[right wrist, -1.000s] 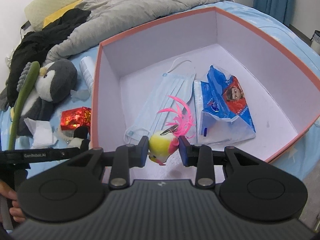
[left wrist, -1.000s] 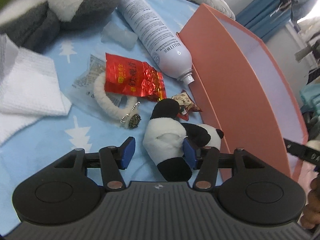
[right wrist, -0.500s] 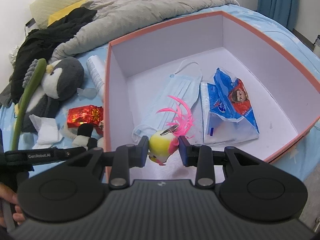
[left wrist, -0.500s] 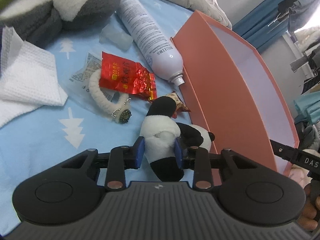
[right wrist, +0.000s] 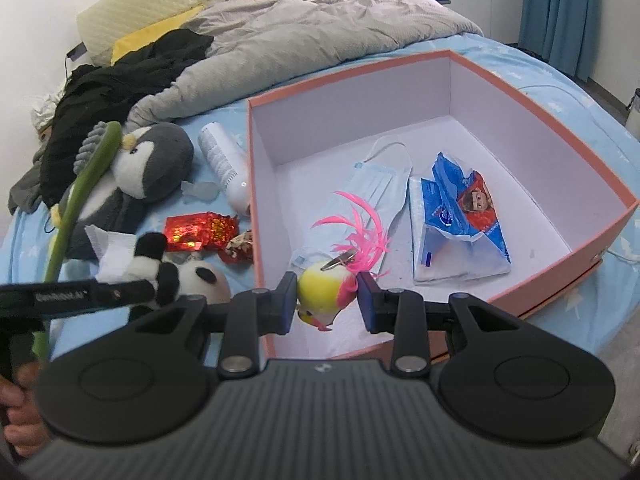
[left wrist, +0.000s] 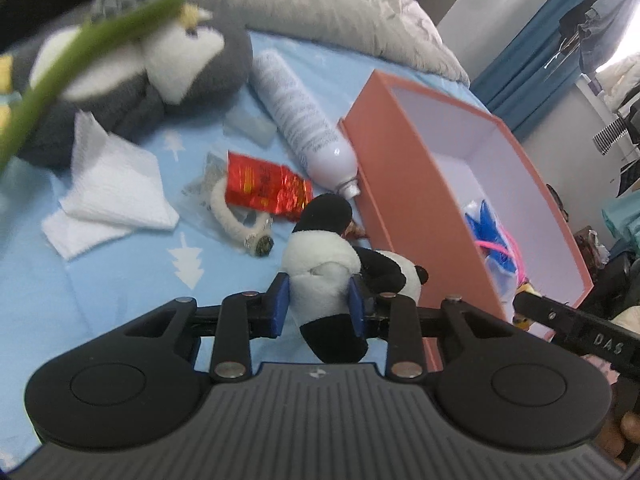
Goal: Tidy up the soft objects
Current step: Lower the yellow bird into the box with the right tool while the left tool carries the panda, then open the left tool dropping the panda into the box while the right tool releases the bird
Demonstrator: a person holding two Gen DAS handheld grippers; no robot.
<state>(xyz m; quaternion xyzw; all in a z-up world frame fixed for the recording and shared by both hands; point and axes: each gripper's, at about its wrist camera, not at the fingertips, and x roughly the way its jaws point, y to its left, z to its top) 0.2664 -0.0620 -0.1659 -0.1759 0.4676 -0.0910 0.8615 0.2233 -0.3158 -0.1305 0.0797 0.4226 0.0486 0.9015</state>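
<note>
My left gripper [left wrist: 318, 306] is shut on a small black-and-white panda plush [left wrist: 320, 264], its blue pads pressing the white body, lifted just off the blue bedsheet beside the orange box [left wrist: 400, 208]. The same panda plush [right wrist: 168, 268] shows in the right wrist view at the left. My right gripper [right wrist: 328, 306] is shut on a yellow-and-pink bird toy [right wrist: 324, 294] with pink feathers, held over the near corner of the orange box [right wrist: 540, 92]. A big grey penguin plush [left wrist: 168, 60] lies further back on the bed.
Inside the box lie a face mask [right wrist: 376, 184] and a blue tissue pack [right wrist: 460, 216]. On the sheet are a white spray bottle [left wrist: 300, 120], a red foil packet [left wrist: 264, 186], a white cloth [left wrist: 108, 196], a fuzzy bracelet [left wrist: 236, 228] and a green stem [right wrist: 80, 192]. A grey duvet [right wrist: 304, 36] lies behind.
The left gripper closed on the panda plush and lifted it off the sheet. The right gripper, still holding the bird toy, rose and drew back a little from the box.
</note>
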